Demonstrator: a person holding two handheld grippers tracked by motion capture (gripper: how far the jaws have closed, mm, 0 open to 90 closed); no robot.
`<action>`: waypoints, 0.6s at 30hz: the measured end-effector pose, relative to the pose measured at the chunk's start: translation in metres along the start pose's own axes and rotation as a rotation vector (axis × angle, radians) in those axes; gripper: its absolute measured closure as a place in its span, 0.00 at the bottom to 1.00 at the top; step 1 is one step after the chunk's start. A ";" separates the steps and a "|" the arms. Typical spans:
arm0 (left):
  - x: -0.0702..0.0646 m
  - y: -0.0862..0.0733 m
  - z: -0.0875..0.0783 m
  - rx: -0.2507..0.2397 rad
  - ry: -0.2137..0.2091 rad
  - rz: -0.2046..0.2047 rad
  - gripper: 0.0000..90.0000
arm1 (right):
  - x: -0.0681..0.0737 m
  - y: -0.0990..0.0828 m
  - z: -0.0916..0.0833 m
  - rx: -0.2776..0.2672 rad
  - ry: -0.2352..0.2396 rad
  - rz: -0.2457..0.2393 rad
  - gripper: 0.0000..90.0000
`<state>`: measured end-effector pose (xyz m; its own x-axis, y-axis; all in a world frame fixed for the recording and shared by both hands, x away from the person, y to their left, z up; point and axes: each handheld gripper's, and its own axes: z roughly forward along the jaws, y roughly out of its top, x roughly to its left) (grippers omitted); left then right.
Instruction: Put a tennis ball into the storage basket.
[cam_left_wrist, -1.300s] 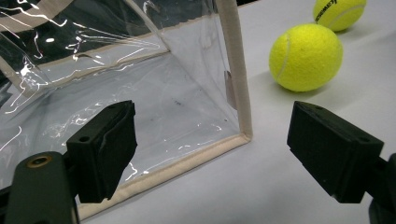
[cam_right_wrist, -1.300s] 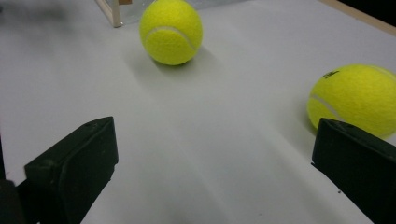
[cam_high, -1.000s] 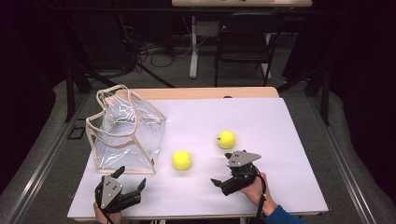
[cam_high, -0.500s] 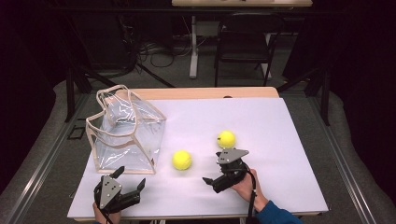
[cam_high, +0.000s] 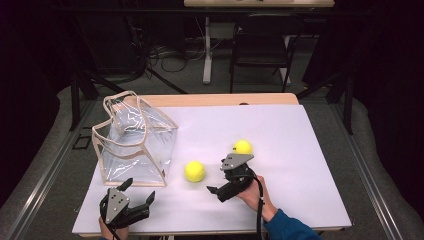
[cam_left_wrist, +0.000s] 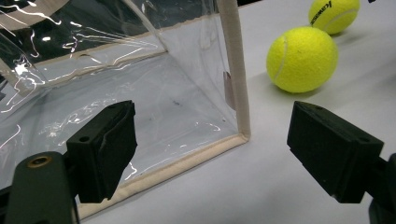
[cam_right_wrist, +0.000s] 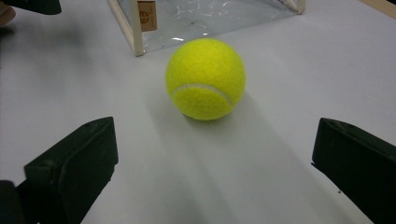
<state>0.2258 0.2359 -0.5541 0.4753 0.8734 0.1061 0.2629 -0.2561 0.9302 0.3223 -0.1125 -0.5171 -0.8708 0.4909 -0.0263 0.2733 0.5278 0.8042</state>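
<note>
Right claw (cam_high: 214, 191) sits low over the white tabletop (cam_high: 300, 150), jaws wide apart, nothing between them. It points toward 9-10 o'clock in the high view, at the near tennis ball (cam_high: 194, 171). In the right gripper view that ball (cam_right_wrist: 205, 78) sits dead ahead at 12 o'clock, centred on the gap but still beyond the jaw tips, no contact. Ball rests on the tabletop, just off the clear bag's front corner.

Second tennis ball (cam_high: 242, 147) lies at roughly 1 o'clock from the first, right behind the right claw's grey top plate. The two balls are apart, not touching.

Clear bag (cam_high: 135, 142) with beige trim stands upright at the left of the tabletop, mouth up, handles flopped over.

Left claw (cam_high: 137, 195) is at the near left edge, at 6 o'clock from the bag, jaws also spread, empty. In the left gripper view the bag's bottom corner (cam_left_wrist: 240, 135) sits between the jaws' lines, close ahead; both balls at 1-2 o'clock.
</note>
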 end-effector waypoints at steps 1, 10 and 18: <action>0.000 0.000 0.000 0.000 0.000 0.000 0.18 | 0.000 0.000 0.000 0.000 0.000 0.000 0.00; 0.000 0.000 0.000 0.002 -0.002 0.002 0.18 | -0.004 0.008 0.008 0.013 -0.011 0.006 0.00; 0.001 0.000 0.001 0.002 -0.008 -0.003 0.18 | -0.007 0.012 0.022 0.039 -0.003 0.011 0.00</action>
<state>0.2267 0.2363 -0.5544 0.4814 0.8707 0.1002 0.2664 -0.2543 0.9297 0.3406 -0.0942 -0.5199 -0.8662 0.4993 -0.0192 0.2988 0.5485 0.7809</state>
